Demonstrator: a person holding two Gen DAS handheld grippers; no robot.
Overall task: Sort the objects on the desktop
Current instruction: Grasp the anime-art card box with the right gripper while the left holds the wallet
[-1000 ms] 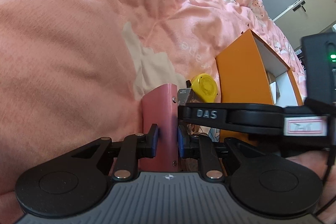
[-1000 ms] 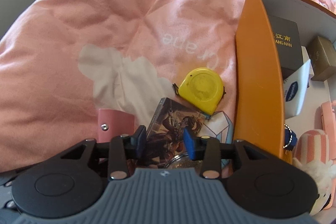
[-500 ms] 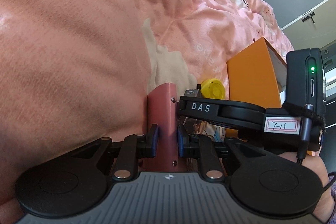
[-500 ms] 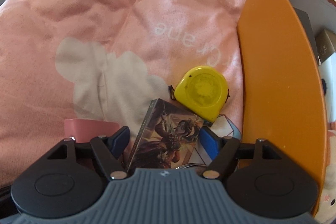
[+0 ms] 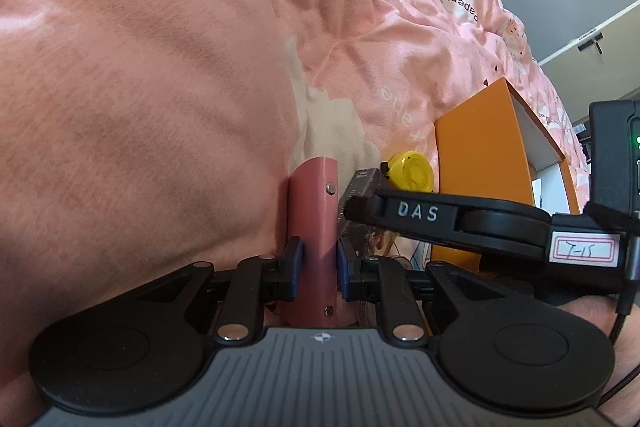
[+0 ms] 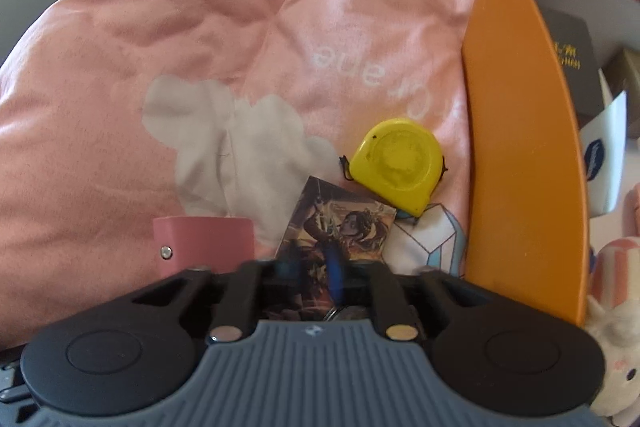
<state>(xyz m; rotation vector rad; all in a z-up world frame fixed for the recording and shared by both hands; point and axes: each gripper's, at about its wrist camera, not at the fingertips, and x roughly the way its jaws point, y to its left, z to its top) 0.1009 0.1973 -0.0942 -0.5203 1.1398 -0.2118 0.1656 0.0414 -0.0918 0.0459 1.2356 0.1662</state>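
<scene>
My left gripper [image 5: 319,263] is shut on an upright pink case [image 5: 314,203] with metal snaps, one blue pad on each side. The same pink case [image 6: 204,239] shows at lower left in the right wrist view. My right gripper [image 6: 312,267] hangs over an illustrated card box [image 6: 340,223] lying on the pink bedspread [image 6: 240,47]. Its jaws are closing and blurred, with the box under and between them; no firm press is visible. A yellow tape measure [image 6: 396,167] lies just beyond the box. In the left wrist view the right gripper [image 5: 416,213] crosses from the right.
An open orange box [image 6: 516,155] stands at the right, holding a dark carton [image 6: 568,55], a white tube [image 6: 600,155] and a white plush toy [image 6: 612,367]. A metal ring [image 6: 344,313] peeks out under the card box. The bedspread rises in a hump at left. A hand [image 5: 584,311] holds the right gripper.
The right gripper's jaws spread wide off the card box, then started coming together again, now blurred. The left gripper kept its grip on the pink case and rolled slightly.
</scene>
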